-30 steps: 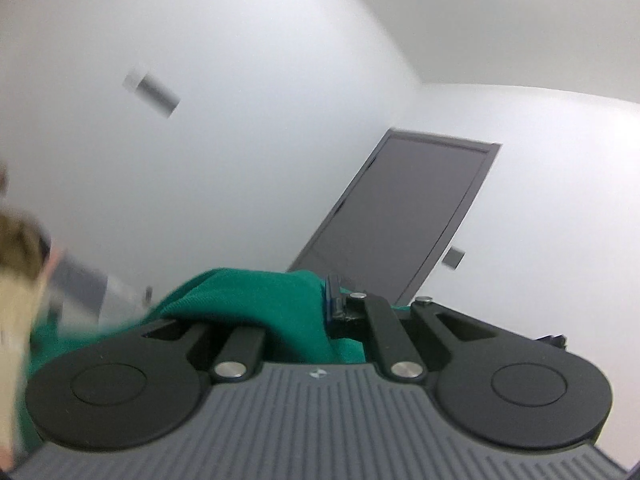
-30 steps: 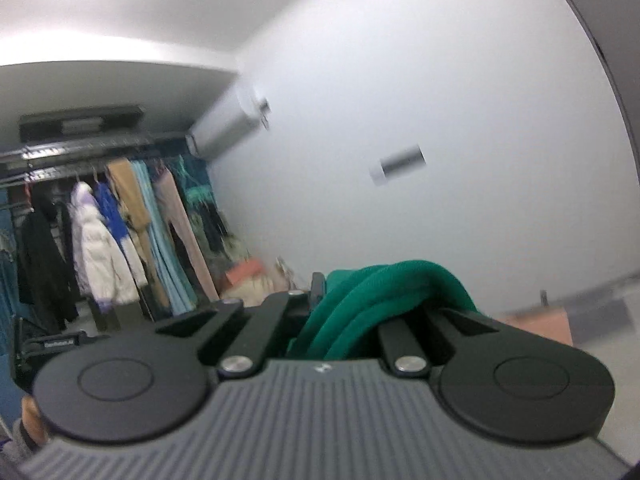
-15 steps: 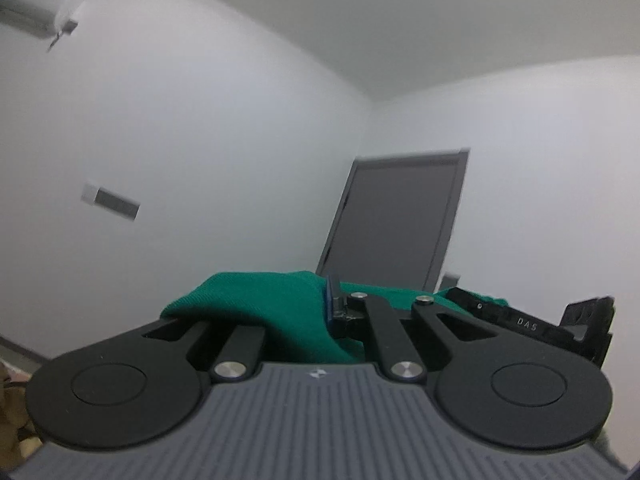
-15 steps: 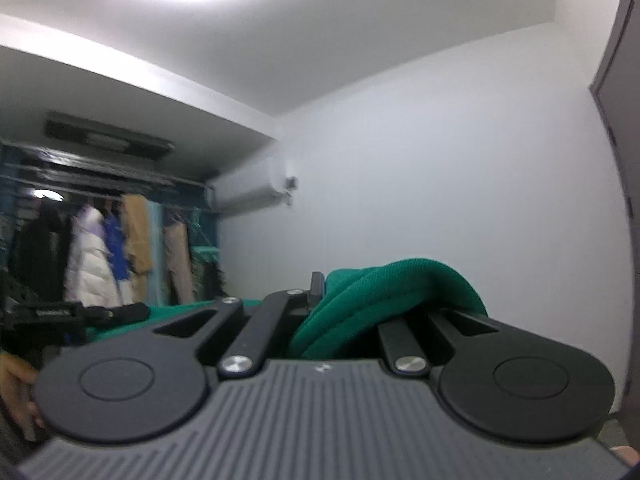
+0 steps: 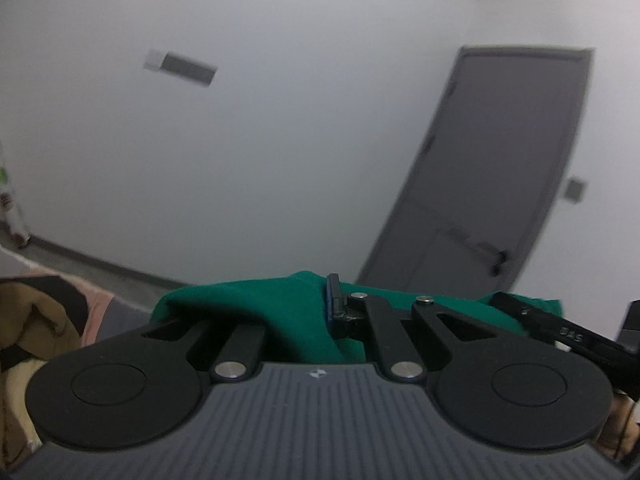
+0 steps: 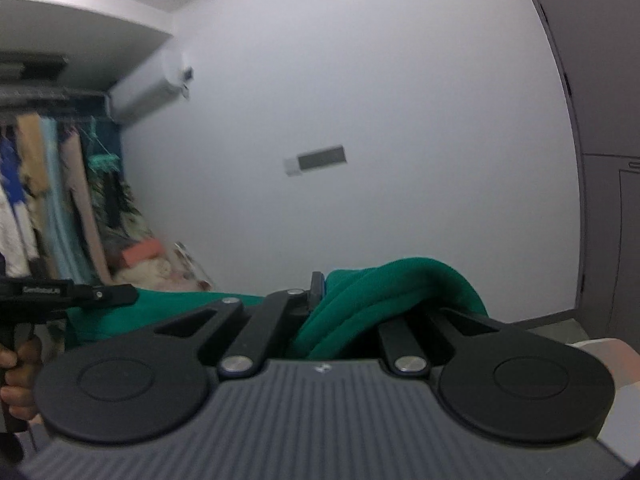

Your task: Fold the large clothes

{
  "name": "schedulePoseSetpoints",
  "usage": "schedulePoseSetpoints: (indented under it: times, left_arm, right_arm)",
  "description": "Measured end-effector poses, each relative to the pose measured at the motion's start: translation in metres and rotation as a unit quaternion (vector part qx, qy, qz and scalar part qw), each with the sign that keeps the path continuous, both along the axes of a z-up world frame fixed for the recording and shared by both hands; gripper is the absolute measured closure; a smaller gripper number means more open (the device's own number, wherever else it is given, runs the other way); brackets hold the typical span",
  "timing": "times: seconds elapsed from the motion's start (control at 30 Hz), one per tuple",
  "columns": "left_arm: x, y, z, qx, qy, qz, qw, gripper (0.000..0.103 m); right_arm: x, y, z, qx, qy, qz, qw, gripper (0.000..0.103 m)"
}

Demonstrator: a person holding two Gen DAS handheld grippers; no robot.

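1. Both tongs, left (image 5: 316,312) and right (image 6: 340,308), stayed pinched on the soft green cloth (image 6: 384,300), held up in the air.
2. Cameras tipped lower than before; the flat grey door (image 5: 500,168) leaned.

The garment (image 5: 256,312) lies bunched between the jaws of the left gripper (image 5: 320,316) and, in the right wrist view, the right gripper (image 6: 340,312), with a door (image 5: 500,184) behind on the right and hanging clothes (image 6: 44,196) behind on the left.
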State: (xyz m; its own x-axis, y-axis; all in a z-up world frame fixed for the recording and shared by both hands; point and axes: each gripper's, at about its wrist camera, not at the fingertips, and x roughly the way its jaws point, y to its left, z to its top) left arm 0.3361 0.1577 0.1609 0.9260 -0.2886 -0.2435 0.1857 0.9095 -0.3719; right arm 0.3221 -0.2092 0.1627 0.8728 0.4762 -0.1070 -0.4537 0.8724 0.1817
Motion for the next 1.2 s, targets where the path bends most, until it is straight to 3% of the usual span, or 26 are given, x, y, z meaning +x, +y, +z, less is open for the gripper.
schedulePoseSetpoints:
  times: [0.2, 0.33, 0.57, 0.77, 0.83, 0.87, 0.9, 0.93, 1.07, 1.2]
  left_arm:
    - [0.11, 0.018, -0.132, 0.004, 0.064, 0.025, 0.9976, 0.095]
    - [0.172, 0.025, -0.201, 0.001, 0.11, 0.023, 0.9937, 0.095]
    - [0.211, 0.028, -0.278, 0.023, 0.161, 0.023, 0.9864, 0.093]
    - [0.21, 0.016, -0.293, 0.039, 0.192, 0.029, 0.9802, 0.092]
    - [0.205, 0.014, -0.288, 0.048, 0.194, 0.034, 0.9792, 0.086]
    - [0.198, 0.01, -0.28, 0.05, 0.197, 0.037, 0.9784, 0.073]
    - [0.193, 0.008, -0.274, 0.05, 0.203, 0.037, 0.9772, 0.051]
    - [0.187, 0.008, -0.27, 0.048, 0.206, 0.037, 0.9767, 0.045]
    - [0.153, 0.004, -0.251, 0.051, 0.195, 0.046, 0.9783, 0.042]
    - [0.099, -0.003, -0.23, 0.058, 0.193, 0.052, 0.9781, 0.042]
  right_arm:
    - [0.108, 0.036, -0.113, -0.024, 0.023, -0.02, 0.999, 0.097]
    - [0.157, 0.054, -0.189, -0.038, 0.063, -0.031, 0.997, 0.097]
    - [0.192, 0.065, -0.272, -0.071, 0.114, -0.037, 0.99, 0.097]
    - [0.209, 0.072, -0.299, -0.089, 0.172, -0.044, 0.98, 0.096]
    - [0.213, 0.074, -0.298, -0.09, 0.179, -0.044, 0.979, 0.096]
    - [0.21, 0.075, -0.295, -0.092, 0.178, -0.043, 0.979, 0.096]
    - [0.207, 0.075, -0.292, -0.091, 0.179, -0.041, 0.979, 0.095]
    - [0.205, 0.076, -0.288, -0.089, 0.181, -0.039, 0.979, 0.092]
    - [0.176, 0.064, -0.274, -0.086, 0.178, -0.03, 0.98, 0.062]
    - [0.129, 0.048, -0.254, -0.079, 0.162, -0.034, 0.983, 0.061]
